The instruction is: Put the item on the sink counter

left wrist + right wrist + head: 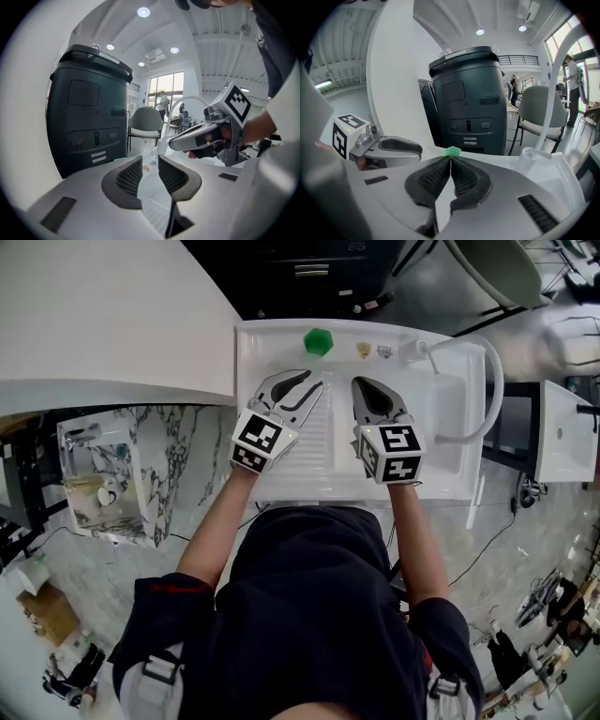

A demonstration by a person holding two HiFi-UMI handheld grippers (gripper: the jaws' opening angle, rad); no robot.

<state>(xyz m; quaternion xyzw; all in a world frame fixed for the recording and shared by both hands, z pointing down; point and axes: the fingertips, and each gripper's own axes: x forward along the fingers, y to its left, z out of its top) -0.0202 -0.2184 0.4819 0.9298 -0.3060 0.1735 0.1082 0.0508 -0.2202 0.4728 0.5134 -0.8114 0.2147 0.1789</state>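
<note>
The white moulded sink desk (323, 451) looks like smooth, glossy plastic. The small green faceted item (319, 341) seems to be hard, shiny plastic. The left gripper (150, 164) and right gripper (450, 161) have matt grey plastic shells, and their jaws carry black, finely ribbed pads (129, 176). The marble-patterned floor (187, 446) looks polished.

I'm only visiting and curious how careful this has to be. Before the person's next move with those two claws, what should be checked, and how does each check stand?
1. Green item sits on the sink counter: ok.
2. Left gripper empty, jaws apart: ok.
3. Right gripper empty, jaws together: ok.
4. Both grippers apart from the green item: ok.
5. Green item resting steadily: cannot tell.
</note>
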